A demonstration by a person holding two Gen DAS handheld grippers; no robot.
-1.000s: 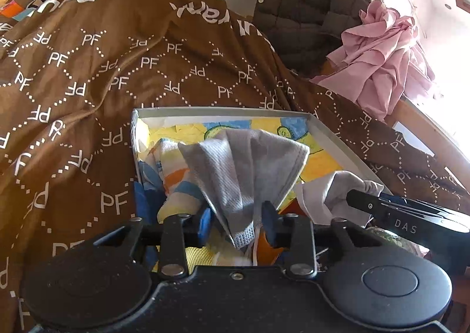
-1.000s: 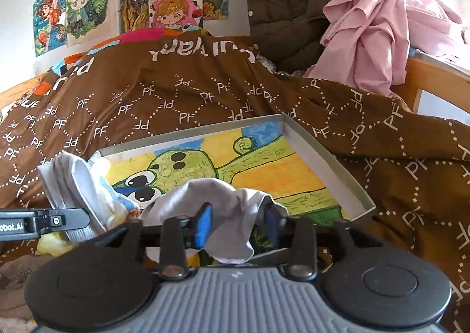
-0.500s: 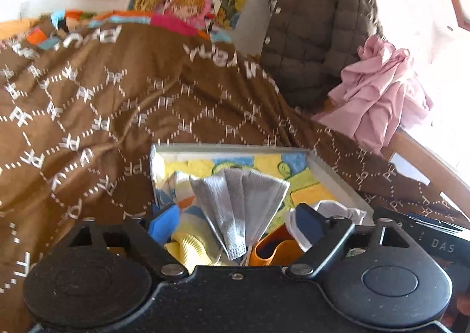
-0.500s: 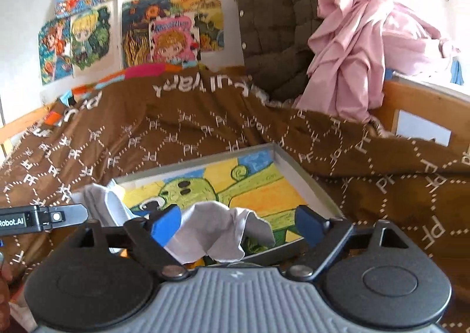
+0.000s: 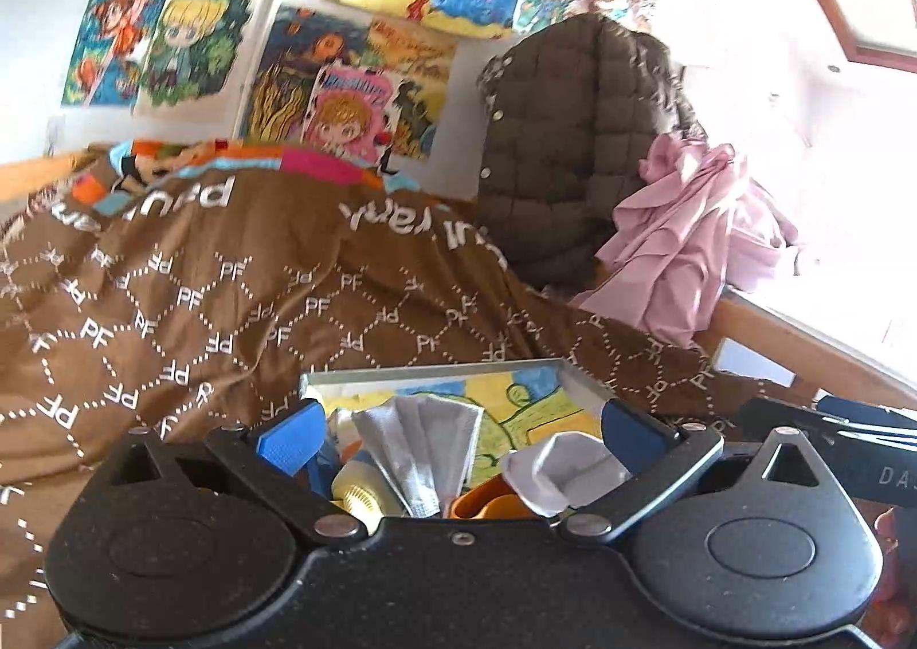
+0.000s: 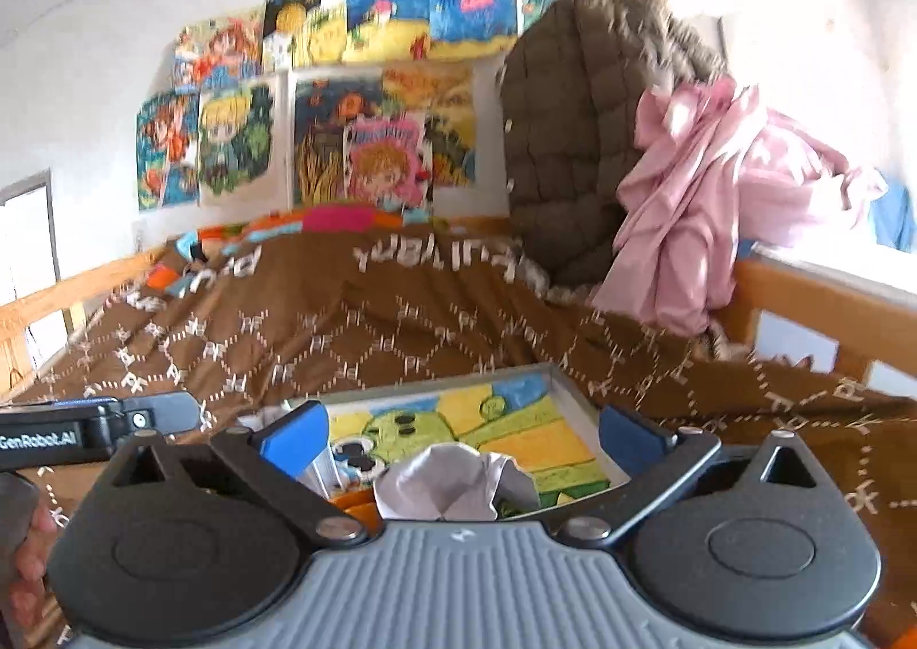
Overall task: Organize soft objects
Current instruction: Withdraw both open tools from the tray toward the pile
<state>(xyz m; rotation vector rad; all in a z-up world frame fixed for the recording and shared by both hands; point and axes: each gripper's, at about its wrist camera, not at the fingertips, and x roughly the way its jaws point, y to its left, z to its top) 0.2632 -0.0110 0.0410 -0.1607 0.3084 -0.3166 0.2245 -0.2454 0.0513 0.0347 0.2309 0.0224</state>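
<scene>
wall: white, drawings (image 6: 367, 133) at 12 o'clock
bed: brown blanket (image 5: 229, 305), wooden rail (image 6: 825, 305) at 3 o'clock
light: bright, from 2 o'clock

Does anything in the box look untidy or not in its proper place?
Yes. In the box, the grey cloth stands bunched up and the white cloth lies crumpled, neither folded flat. Both grippers, left and right, are open, holding nothing.

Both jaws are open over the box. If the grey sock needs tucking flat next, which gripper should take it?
Left, probably. The grey sock stands between the left gripper's open jaws, inside the box. The right gripper faces the white cloth instead; there the sock is out of view.
</scene>
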